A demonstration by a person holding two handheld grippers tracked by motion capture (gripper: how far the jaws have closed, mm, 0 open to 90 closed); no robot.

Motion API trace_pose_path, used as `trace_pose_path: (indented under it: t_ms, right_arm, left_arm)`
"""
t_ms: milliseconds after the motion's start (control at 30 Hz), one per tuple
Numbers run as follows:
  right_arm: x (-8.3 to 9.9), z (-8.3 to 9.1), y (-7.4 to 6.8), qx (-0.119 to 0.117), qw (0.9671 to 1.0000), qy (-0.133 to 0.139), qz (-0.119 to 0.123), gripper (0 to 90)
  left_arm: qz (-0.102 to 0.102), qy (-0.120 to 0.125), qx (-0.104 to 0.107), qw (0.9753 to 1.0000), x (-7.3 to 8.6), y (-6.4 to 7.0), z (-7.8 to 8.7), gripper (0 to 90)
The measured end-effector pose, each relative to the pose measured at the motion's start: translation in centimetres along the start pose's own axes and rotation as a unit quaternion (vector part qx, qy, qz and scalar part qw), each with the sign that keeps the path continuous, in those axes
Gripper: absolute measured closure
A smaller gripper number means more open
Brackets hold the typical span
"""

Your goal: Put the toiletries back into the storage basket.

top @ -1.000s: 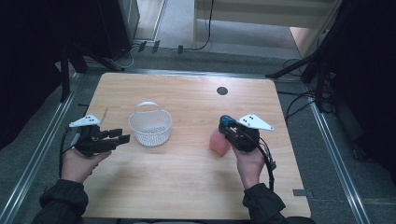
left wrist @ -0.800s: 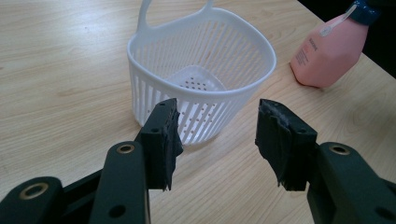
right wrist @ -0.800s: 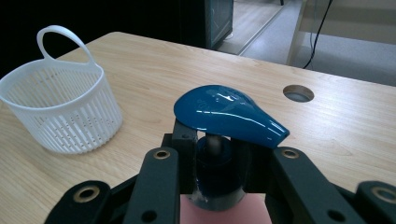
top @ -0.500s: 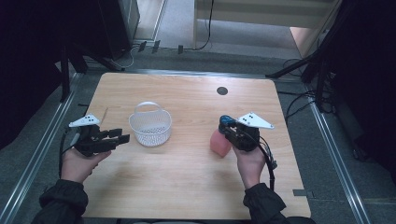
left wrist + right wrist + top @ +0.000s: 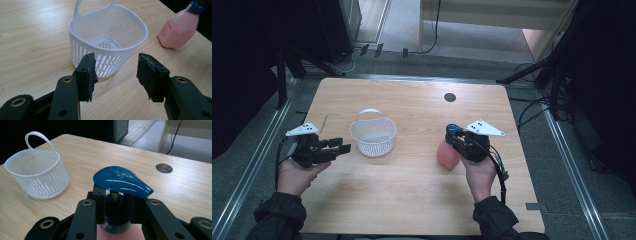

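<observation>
My right tongs [image 5: 451,141] were clamped on the neck of the pink bottle [image 5: 446,154], just under its blue pump [image 5: 122,180]. The bottle stood on the worktop [image 5: 412,190], right of the middle and well apart from the white basket [image 5: 373,136]. My left tongs [image 5: 343,147] were wide open and held nothing, their jaws pointing at the basket from just beside it, without touching.

Even overhead light, dark surroundings
</observation>
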State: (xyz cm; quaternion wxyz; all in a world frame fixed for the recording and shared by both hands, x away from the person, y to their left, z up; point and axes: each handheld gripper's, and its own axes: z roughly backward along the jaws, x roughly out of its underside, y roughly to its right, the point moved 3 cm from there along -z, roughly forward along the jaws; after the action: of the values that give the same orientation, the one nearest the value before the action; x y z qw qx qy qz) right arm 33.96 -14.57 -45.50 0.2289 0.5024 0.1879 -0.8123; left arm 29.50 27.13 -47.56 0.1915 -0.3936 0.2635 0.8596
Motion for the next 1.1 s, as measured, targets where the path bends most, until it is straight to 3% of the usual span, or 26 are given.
trace_pose_path:
  t_ms: [1100]
  right_arm:
    - [-3.4, 0.0, -2.5, -0.041, 0.9990, 0.006, 0.014, 73.6]
  left_arm:
    - [0.010, 0.001, 0.003, 0.9999, -0.1, -0.3, 0.0, 49.0]
